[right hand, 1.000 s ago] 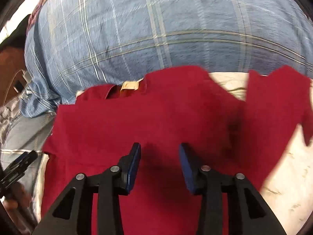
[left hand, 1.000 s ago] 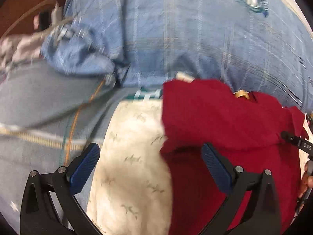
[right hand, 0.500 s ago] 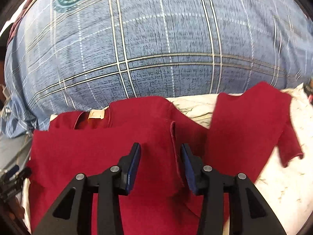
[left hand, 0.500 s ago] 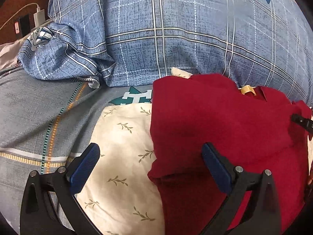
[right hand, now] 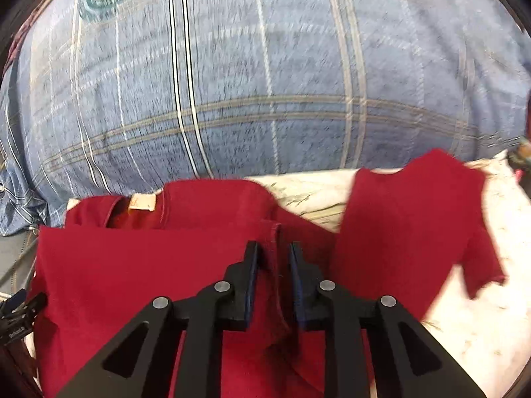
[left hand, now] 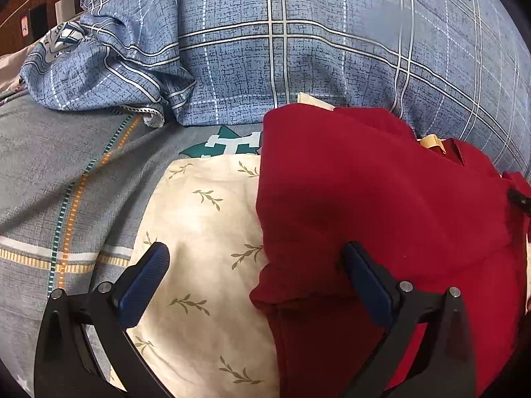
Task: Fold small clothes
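Observation:
A small dark red shirt [left hand: 381, 205] lies on a cream leaf-print cloth [left hand: 205, 232], its left side folded over the body. My left gripper [left hand: 255, 265] is open and empty, hovering over the shirt's left folded edge. In the right wrist view the same shirt [right hand: 139, 272] shows its collar tag [right hand: 142, 203] at the far side and one sleeve [right hand: 415, 232] spread to the right. My right gripper [right hand: 272, 262] is nearly shut, its jaws close around the hemmed edge of the folded red flap [right hand: 273, 232].
A big blue plaid pillow [left hand: 332, 49] bulges right behind the shirt. Grey bedding with striped bands [left hand: 66, 182] lies to the left. A white charger and cable [left hand: 64, 5] sit at the far left. The other gripper's tip [right hand: 20, 311] shows at the left edge.
The right gripper's jaws have narrowed from a wider gap and now close around the flap's hem. The left sleeve side has been laid over the body. The left gripper stays open.

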The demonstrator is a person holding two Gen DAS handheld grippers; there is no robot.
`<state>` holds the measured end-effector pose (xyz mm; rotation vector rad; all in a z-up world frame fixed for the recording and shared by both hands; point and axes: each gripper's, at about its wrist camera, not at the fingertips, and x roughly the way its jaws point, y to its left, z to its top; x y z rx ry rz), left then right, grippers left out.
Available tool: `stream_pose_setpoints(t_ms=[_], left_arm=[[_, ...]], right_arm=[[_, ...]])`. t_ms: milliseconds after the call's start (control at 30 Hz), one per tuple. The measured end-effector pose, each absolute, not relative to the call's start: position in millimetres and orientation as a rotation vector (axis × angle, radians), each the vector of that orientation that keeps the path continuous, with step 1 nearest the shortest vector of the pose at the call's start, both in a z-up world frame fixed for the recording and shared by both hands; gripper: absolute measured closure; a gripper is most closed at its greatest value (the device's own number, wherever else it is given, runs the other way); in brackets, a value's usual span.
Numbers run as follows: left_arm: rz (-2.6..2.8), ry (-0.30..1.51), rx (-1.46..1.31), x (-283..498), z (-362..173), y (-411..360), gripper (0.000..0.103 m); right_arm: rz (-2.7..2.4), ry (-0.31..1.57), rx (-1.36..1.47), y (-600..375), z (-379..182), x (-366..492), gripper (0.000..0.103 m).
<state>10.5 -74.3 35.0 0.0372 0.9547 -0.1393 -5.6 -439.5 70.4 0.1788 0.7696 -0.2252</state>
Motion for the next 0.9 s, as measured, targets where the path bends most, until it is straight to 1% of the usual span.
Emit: stream_pose_setpoints(t_ms=[100, 167, 367, 433, 500, 600, 667, 733, 900], left_arm=[[-0.137, 0.955, 0.039, 11.3, 35.2, -74.9, 0.0], [-0.131, 0.944, 0.041, 9.5, 39.0, -75.2, 0.0], [-0.154, 0.827, -0.001, -5.2, 66.9, -75.0, 0.0], [-0.176, 0.812, -0.002, -6.3, 70.4, -76.8, 0.0], [-0.19, 0.816, 0.011, -5.3, 68.9, -80.5, 0.0], [-0.182, 0.858, 0.042, -2.5, 59.1, -87.1, 0.0], [-0.171, 0.873, 0.044, -0.8, 52.6, -88.5, 0.0], [-0.148, 0.847, 0.043, -3.5, 52.1, -89.1, 0.0], [-0.145, 0.837, 0.026, -6.8, 53.4, -89.2, 0.0]], right_arm=[[-0.192, 0.718, 0.172, -432.3, 86.2, -27.7, 0.082], [-0.141, 0.719, 0.169, -425.3, 87.2, -33.7, 0.082], [-0.108, 0.84, 0.181, -413.8, 48.3, -4.2, 0.084], [-0.11, 0.838, 0.202, -417.1, 42.2, -1.8, 0.084], [-0.104, 0.838, 0.208, -417.0, 46.7, -3.1, 0.081], [-0.076, 0.844, 0.246, -425.2, 58.8, -13.4, 0.072], [-0.072, 0.819, 0.273, -434.1, 67.3, -26.7, 0.057], [-0.11, 0.781, 0.295, -450.4, 76.2, -38.9, 0.047], [-0.242, 0.732, 0.382, -518.6, 87.9, -55.2, 0.047]])
